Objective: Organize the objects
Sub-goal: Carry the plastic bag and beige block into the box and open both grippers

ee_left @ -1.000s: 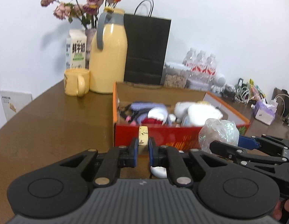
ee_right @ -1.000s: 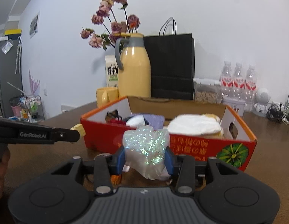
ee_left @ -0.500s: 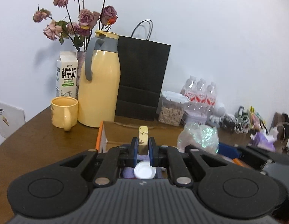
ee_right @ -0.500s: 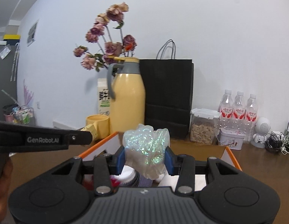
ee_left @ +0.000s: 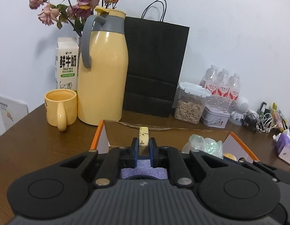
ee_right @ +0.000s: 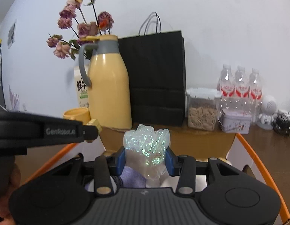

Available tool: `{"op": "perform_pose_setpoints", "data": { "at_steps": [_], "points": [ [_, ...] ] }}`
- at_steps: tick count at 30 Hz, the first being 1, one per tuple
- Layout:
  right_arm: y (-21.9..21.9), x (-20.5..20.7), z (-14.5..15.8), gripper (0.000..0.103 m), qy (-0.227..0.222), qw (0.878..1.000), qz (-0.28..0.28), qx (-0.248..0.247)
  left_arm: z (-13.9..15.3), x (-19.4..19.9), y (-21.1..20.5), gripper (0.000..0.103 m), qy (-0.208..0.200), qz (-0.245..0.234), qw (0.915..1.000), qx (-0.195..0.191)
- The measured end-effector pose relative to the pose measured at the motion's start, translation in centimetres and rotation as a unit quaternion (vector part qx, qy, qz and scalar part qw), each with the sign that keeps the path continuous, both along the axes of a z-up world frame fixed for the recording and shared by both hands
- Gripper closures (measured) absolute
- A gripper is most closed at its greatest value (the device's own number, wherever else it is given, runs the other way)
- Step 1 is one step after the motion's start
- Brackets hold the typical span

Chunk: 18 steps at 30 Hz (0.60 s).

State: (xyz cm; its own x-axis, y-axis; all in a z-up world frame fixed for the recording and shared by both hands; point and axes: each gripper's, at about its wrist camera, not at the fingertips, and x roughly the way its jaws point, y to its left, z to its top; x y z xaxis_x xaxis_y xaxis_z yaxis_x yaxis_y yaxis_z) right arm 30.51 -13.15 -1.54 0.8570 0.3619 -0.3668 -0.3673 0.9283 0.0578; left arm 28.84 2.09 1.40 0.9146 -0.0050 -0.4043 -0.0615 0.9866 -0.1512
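Note:
My left gripper (ee_left: 144, 148) is shut on a small flat yellow piece (ee_left: 143, 137) that stands up between its blue pads. It hovers over the orange-rimmed cardboard box (ee_left: 182, 135), with purple cloth (ee_left: 143, 169) showing below. My right gripper (ee_right: 145, 157) is shut on a crumpled glittery clear bag (ee_right: 146, 148), also above the box (ee_right: 244, 144). In the right wrist view the left gripper's arm (ee_right: 42, 131) reaches in from the left with the yellow piece (ee_right: 94, 124) at its tip. The glittery bag (ee_left: 203, 143) also shows in the left wrist view.
Behind the box stand a yellow thermos jug (ee_left: 103, 71), yellow mug (ee_left: 60, 108), milk carton (ee_left: 67, 65), dried roses (ee_left: 79, 0), black paper bag (ee_left: 154, 65), a seed container (ee_left: 190, 105), a tin (ee_left: 215, 118) and water bottles (ee_left: 221, 82). Cables (ee_left: 261, 120) and a tissue pack (ee_left: 284, 146) lie right.
Both grippers have moved forward from in front of the box to above it, each still holding its object. The items behind the box now look closer.

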Motion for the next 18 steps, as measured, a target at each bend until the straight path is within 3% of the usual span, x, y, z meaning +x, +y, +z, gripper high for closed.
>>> {"op": "perform_pose_setpoints", "data": {
  "at_steps": [6,9,11,13,17,18],
  "points": [
    [-0.1,-0.6,-0.4,0.06,0.007,1.0,0.0,-0.014,-0.1,-0.9,-0.4,0.091,-0.011,0.002,0.9998,0.018],
    [-0.2,-1.0,-0.4,0.053,0.003,1.0,-0.005,-0.023,0.2,-1.4,-0.3,0.087,-0.019,0.006,0.9995,0.023],
    [-0.4,-1.3,-0.2,0.044,0.003,1.0,-0.006,-0.026,0.4,-1.8,-0.2,0.066,-0.026,0.01,0.9993,0.023],
    [-0.6,-1.7,-0.1,0.022,-0.002,1.0,-0.011,-0.029,0.6,-2.3,0.0,0.03,-0.038,0.017,0.9989,0.021],
    [-1.3,-2.5,0.3,0.009,-0.009,0.999,-0.022,-0.031,1.2,-3.1,-0.1,0.003,-0.054,0.028,0.9979,0.023],
    [-1.5,-2.5,0.3,0.001,-0.009,0.999,-0.025,-0.03,1.2,-3.3,-0.1,0.0,-0.058,0.029,0.9976,0.023]
  ]
}}
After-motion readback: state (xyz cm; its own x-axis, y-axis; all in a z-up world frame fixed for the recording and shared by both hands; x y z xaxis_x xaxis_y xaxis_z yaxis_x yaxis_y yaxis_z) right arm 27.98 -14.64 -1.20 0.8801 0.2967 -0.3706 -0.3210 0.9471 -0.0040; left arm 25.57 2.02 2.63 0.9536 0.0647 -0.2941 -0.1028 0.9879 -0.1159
